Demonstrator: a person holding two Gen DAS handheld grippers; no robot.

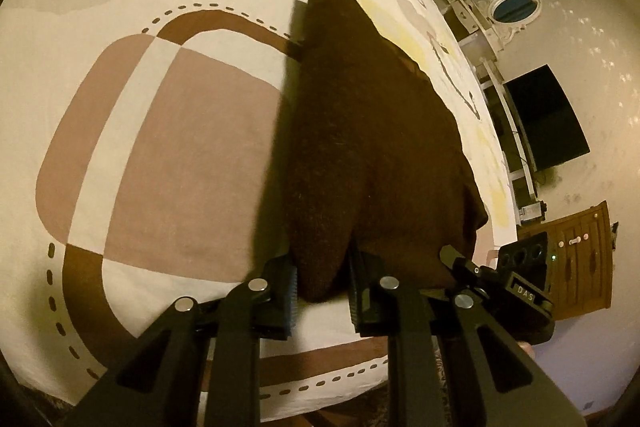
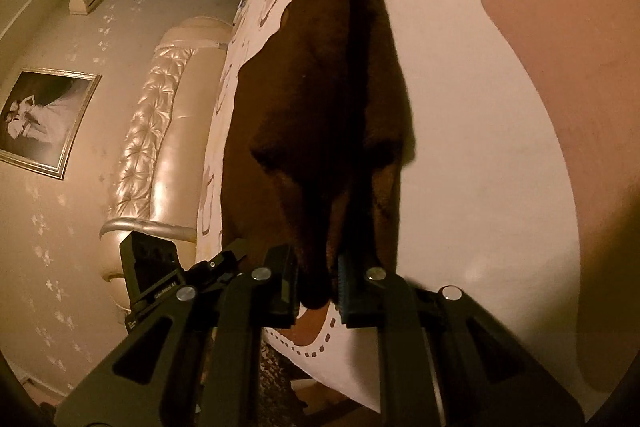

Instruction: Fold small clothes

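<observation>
**Q:** Where are you, and what is under you?

**A:** A dim, warm-lit bedroom. Below me is a bed covered by a cream bedsheet (image 1: pixel 192 27) printed with brown and tan rounded squares and dashed lines. In my right wrist view a tufted, shiny headboard (image 2: pixel 156 131) stands at the bed's far end, with a framed picture (image 2: pixel 44 119) on the wall. In my left wrist view a dark television (image 1: pixel 548 119) hangs on the wall above a wooden cabinet (image 1: pixel 580 259).

**Q:** What are you holding?

**A:** One dark brown garment (image 1: pixel 360 147), fuzzy like fleece or knit. I cannot tell what kind of garment it is. My left gripper (image 1: pixel 322 287) has its jaws closed on a bunched fold of one near edge. My right gripper (image 2: pixel 318 287) pinches another part of the same edge, cloth filling the gap between its pads. Each gripper's mount shows at the side of the other's view, so they are near each other.

**Q:** Where does the garment lie?

**A:** It stretches away from both grippers across the sheet, near the bed's edge. In the right view it already looks doubled, two layers with a dark crease between them.

**Q:** Why hold it that way?

**A:** I judge that gripping two points of one edge keeps it straight, so the cloth can be carried over evenly for a fold.
</observation>
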